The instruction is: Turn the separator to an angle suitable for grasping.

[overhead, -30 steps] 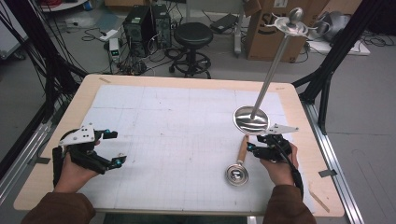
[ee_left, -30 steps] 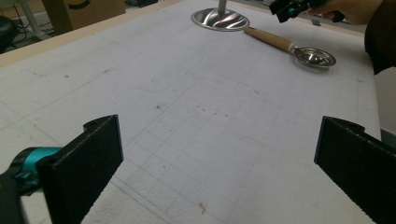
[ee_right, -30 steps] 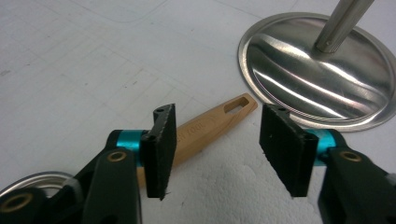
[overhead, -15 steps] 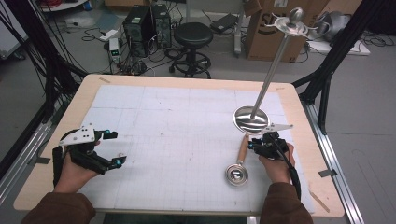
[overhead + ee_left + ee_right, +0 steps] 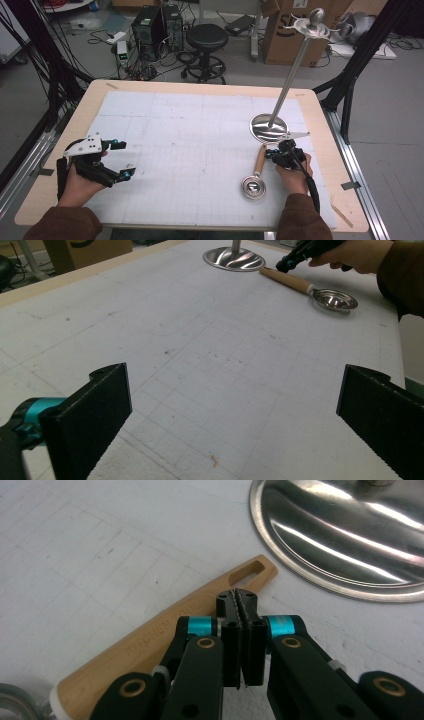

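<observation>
With its 2 jaws pressed together on nothing, the right gripper (image 5: pixel 239 611) hovers over the slotted end of the wooden-handled strainer (image 5: pixel 256 173) lying beside the stand's round steel base (image 5: pixel 268 127), so next it likely must open to grasp; the left gripper (image 5: pixel 102 160) rests wide open.

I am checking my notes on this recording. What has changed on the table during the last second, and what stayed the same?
The right gripper moved slightly left, toward the wooden handle of the strainer. Its jaws are now shut, right by the handle's slotted end, holding nothing. The strainer itself has not moved, nor has the metal stand. The left gripper stayed in place, jaws open over the white mat.
</observation>
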Demonstrator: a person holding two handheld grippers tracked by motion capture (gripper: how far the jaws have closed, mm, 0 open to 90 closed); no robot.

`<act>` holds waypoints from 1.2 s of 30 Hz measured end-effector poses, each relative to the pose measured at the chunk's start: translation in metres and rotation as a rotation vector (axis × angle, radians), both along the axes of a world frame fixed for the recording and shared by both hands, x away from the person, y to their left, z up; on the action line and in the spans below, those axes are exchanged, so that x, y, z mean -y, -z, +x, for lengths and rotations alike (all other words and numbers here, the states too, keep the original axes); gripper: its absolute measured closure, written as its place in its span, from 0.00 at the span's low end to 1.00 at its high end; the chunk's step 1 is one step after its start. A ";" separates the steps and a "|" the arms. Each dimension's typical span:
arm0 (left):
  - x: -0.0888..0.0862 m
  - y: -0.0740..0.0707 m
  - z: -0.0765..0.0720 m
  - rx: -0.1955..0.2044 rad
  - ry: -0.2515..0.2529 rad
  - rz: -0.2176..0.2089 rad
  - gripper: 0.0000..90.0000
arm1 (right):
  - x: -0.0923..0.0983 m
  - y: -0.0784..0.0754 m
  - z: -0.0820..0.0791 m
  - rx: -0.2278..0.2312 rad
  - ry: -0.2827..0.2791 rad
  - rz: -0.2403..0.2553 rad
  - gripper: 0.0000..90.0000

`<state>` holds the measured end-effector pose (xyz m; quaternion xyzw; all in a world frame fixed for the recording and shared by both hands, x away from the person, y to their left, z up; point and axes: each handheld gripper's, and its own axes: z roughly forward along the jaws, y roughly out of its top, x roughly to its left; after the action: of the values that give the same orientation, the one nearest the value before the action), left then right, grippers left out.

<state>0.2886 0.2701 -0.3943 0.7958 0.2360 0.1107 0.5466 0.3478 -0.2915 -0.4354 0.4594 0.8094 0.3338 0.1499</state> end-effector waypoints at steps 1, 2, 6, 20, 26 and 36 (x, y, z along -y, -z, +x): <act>0.000 0.000 0.000 0.000 0.000 0.001 0.02 | -0.002 0.000 0.000 0.002 -0.003 -0.004 0.99; 0.000 0.000 0.000 0.000 0.000 0.000 0.02 | -0.005 0.000 0.001 0.007 -0.014 -0.007 0.99; -0.001 0.000 0.000 0.000 0.002 -0.001 0.02 | -0.011 -0.001 0.002 0.009 -0.031 -0.009 0.99; -0.001 0.000 0.000 0.000 0.002 -0.002 0.02 | -0.048 -0.001 0.003 -0.003 -0.151 -0.038 0.99; -0.002 0.000 0.000 0.000 0.002 -0.002 0.02 | -0.064 -0.003 0.001 -0.001 -0.211 -0.046 0.99; -0.002 0.000 0.000 0.000 0.004 -0.002 0.02 | -0.080 -0.003 -0.002 -0.012 -0.280 -0.043 0.99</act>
<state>0.2889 0.2718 -0.3947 0.7958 0.2348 0.1095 0.5474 0.3456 -0.2113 -0.4329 0.3404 0.8734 0.3315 0.1068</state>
